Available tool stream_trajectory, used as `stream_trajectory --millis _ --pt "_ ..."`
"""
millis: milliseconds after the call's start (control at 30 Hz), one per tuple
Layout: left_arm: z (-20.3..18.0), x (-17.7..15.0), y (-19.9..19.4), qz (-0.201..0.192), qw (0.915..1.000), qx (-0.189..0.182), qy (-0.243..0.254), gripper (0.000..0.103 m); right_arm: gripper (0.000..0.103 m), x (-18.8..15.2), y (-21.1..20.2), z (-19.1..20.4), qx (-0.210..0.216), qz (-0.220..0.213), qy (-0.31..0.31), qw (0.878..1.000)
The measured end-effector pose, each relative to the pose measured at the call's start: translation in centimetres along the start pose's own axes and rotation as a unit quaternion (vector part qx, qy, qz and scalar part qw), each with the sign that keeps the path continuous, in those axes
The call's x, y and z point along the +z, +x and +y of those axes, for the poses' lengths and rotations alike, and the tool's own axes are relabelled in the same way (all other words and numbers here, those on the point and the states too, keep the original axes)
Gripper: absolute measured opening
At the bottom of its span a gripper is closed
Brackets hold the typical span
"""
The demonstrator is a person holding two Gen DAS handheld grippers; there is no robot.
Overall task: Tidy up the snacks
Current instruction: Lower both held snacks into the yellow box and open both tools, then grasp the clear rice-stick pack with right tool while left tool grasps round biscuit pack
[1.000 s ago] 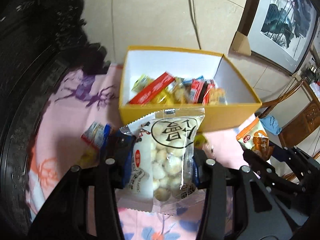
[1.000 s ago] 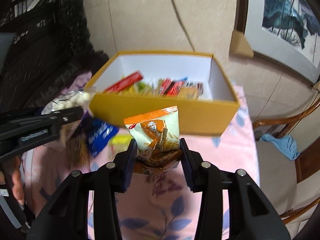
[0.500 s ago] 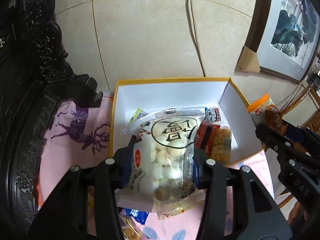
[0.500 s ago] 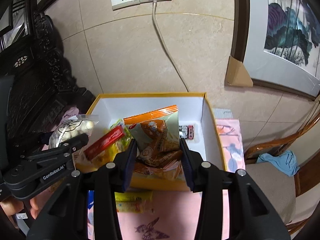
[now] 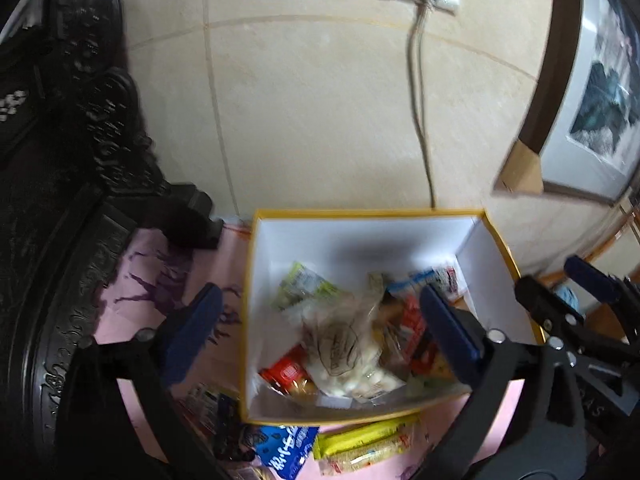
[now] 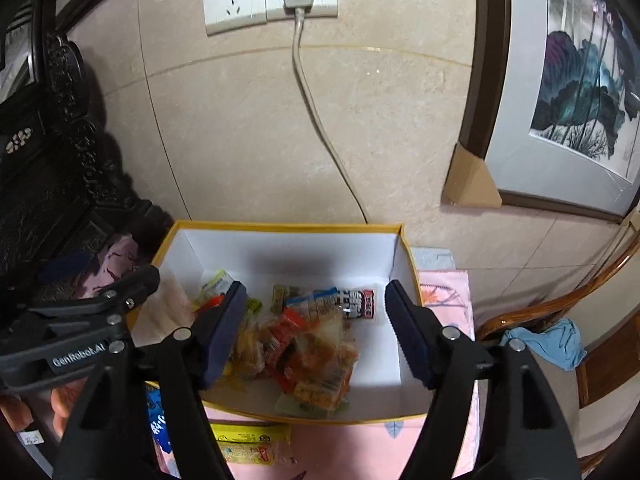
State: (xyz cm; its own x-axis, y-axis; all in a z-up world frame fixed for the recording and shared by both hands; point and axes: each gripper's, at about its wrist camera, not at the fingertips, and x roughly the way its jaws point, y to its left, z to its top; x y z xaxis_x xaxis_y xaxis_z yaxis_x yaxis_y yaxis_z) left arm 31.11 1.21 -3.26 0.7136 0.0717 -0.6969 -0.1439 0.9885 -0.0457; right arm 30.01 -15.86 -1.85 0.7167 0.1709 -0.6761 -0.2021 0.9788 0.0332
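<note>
The yellow box with white inner walls stands on the pink cloth against the wall, several snacks inside. My left gripper hovers above it, jaws opening wide, pressing on nothing. Under it the clear bag of white balls lies loose on the pile. My right gripper also hangs over the box, jaws opening. Below it the orange snack bag rests among the packets, free of the pads. Each gripper shows in the other's view: the right one, the left one.
In front of the box, a blue packet and yellow packets lie on the cloth. Dark carved furniture stands at the left. A plug cable runs down the wall. A framed painting and a wooden chair are at the right.
Both grippers moved up over the box and opened. The bag of white balls and the orange bag left the jaws and now lie inside the box.
</note>
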Motion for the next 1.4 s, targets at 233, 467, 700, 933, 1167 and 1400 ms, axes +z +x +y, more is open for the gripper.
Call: stream_trajectory --millis 233,467,700,933,1167,1400 --pt "0.3 0.1 -0.2 0.009 0.9999 -0.001 -0.005 0.101 0.072 -0.6 0.0 0.3 0.004 0.008 -0.001 1.0" --pt "0.8 0.1 -1.2 0.007 0.9999 -0.008 -0.006 0.101 0.072 -1.5 -1.1 0.3 0.01 0.007 -0.005 1.0" --pt "3.6 -0.2 -2.9 0.008 0.9998 -0.008 -0.018 0.101 0.072 -4.4 -1.8 1.2 0.046 0.028 -0.016 0.998" --pt "9.6 -5.5 -5.5 0.032 0.997 0.012 -0.07 0.101 0.072 -11.9 -2.2 6.0 0.201 0.073 -0.141 0.967" --pt "14.0 -15.6 -6.8 0.113 0.9858 0.025 -0.122 0.101 0.072 -15.8 4.0 7.8 0.256 0.141 -0.19 0.937" --pt "16.0 -20.0 -8.3 0.155 0.9805 0.049 -0.111 0.101 0.073 -17.8 7.4 8.3 0.257 0.173 -0.233 0.922"
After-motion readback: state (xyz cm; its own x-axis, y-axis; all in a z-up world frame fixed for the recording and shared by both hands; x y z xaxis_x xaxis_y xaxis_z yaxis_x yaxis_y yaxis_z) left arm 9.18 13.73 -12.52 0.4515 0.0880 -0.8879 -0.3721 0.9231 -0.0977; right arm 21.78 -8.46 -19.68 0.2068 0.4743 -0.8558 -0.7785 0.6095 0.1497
